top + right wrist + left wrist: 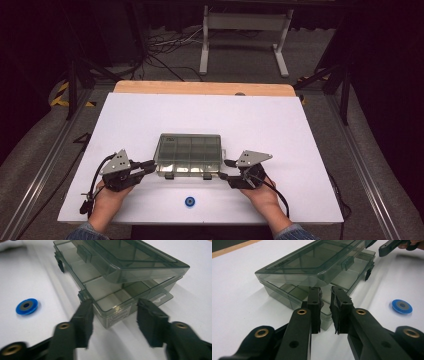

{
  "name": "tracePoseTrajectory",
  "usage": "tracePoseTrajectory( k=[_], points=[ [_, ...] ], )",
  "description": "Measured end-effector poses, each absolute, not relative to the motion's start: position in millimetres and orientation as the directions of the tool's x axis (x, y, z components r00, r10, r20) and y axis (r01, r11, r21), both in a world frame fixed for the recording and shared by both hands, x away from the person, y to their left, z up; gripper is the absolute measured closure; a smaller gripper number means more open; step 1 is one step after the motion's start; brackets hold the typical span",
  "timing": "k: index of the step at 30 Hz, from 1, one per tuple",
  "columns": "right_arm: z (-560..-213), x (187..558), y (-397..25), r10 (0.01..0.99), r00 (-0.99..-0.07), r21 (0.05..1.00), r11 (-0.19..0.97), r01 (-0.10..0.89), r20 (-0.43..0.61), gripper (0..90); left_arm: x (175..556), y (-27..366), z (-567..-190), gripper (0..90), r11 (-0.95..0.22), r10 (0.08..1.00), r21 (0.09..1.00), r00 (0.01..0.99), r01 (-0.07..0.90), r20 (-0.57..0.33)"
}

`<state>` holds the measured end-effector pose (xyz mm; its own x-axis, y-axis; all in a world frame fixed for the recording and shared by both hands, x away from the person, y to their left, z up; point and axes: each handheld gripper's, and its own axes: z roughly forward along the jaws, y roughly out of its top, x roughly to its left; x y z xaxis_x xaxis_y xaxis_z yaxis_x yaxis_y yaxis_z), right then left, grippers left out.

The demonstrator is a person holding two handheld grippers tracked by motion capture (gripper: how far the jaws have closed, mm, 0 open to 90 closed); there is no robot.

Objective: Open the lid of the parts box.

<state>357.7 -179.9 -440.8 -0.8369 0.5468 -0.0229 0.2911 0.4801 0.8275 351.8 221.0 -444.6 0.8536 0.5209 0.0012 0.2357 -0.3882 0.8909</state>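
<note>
Left hand-held gripper [325,298] narrowly parted at smoky compartment box [317,272], lid ajar

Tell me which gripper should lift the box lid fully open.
Probably left. The left gripper sits right beneath the raised lid edge, jaws nearly together. The right gripper is spread around the box base corner.
</note>
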Motion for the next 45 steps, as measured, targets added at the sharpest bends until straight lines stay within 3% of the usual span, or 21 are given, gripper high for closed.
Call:
tracePoseTrajectory(
  k=[3,19,34,45],
  points=[
    [-436,360,-174,0.571,-0.816,0.814,0.513,0.274,-0.085,36.0,353,221,-445,77.3,-0.382,0.517,0.894,0.856,0.234,-0.003],
    [-416,373,-162,0.586,-0.796,0.813,0.532,0.236,-0.152,33.0,352,220,-445,73.8,-0.392,0.492,0.888,0.871,0.239,-0.017],
    [-391,389,-161,0.564,-0.813,0.82,0.528,0.218,-0.147,32.3,351,214,-448,49.6,-0.417,0.411,0.873,0.909,0.252,-0.066],
    [-380,405,-159,0.57,-0.808,0.831,0.515,0.212,-0.148,32.1,351,210,-450,45.8,-0.439,0.389,0.861,0.918,0.256,-0.075]
  ],
)
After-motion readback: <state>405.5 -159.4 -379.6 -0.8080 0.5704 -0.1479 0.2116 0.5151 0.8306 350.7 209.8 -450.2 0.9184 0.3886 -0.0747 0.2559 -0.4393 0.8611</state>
